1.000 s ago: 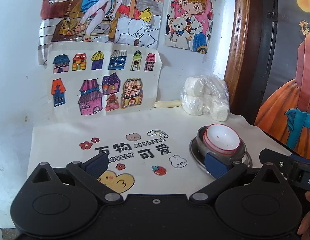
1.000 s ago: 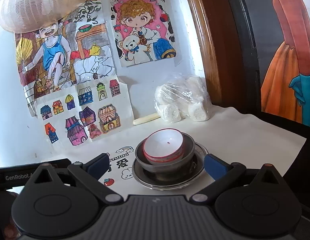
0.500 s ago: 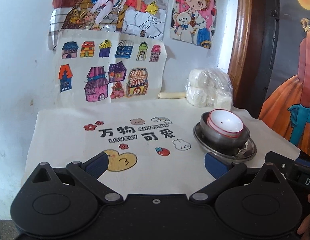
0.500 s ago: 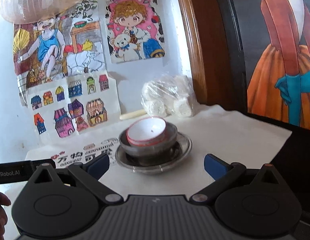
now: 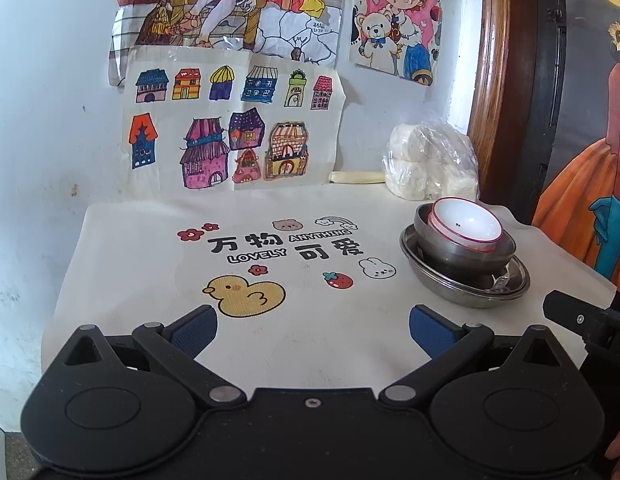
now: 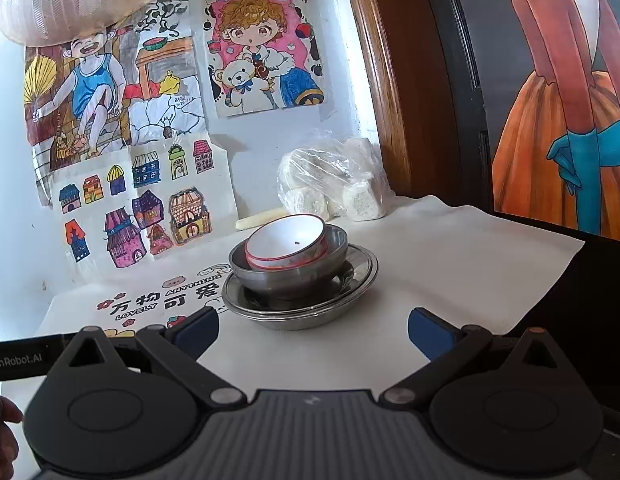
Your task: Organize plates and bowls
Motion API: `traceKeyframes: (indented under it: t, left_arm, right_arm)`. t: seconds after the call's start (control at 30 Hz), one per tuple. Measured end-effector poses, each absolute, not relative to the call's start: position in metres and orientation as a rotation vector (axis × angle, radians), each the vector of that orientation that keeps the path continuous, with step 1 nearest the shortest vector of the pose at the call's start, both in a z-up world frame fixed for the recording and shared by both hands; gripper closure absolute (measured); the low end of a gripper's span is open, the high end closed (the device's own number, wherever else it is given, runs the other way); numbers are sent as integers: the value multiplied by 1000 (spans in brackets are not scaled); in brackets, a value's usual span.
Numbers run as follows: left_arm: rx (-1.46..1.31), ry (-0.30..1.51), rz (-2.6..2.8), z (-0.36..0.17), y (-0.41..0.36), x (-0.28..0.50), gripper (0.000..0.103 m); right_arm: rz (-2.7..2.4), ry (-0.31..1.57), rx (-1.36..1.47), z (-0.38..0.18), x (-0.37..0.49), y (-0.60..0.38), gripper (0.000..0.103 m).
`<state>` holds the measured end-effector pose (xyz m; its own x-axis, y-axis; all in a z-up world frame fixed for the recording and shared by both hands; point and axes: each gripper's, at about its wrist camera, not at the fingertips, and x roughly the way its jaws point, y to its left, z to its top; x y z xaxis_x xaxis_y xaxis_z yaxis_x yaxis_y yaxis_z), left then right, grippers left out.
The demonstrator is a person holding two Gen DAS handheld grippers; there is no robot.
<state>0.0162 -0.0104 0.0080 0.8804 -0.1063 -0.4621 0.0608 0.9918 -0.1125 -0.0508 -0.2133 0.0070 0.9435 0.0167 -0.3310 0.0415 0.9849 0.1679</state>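
Near the surface's back right corner, a white bowl (image 6: 286, 242) sits tilted inside a steel bowl (image 6: 290, 270), which rests on a steel plate (image 6: 349, 284). The left gripper (image 5: 311, 326) and right gripper (image 6: 311, 328) hover short of the stack, jaws spread and holding nothing.

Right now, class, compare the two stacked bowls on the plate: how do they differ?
The white bowl is smaller, red-rimmed and tilted; the metal bowl is wider, grey, shiny and level. The white bowl nests inside the metal bowl, which sits directly on the metal plate. Both are round, open-side up and hold no food.
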Motion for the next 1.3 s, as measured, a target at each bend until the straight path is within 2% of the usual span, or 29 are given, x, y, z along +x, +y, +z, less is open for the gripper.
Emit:
traceKeyframes:
  t: [1.3]
  left_arm:
    - [-93, 534, -73, -13, -12, 24, 1]
  right_arm:
    - [-1, 352, 155, -8, -45, -216, 0]
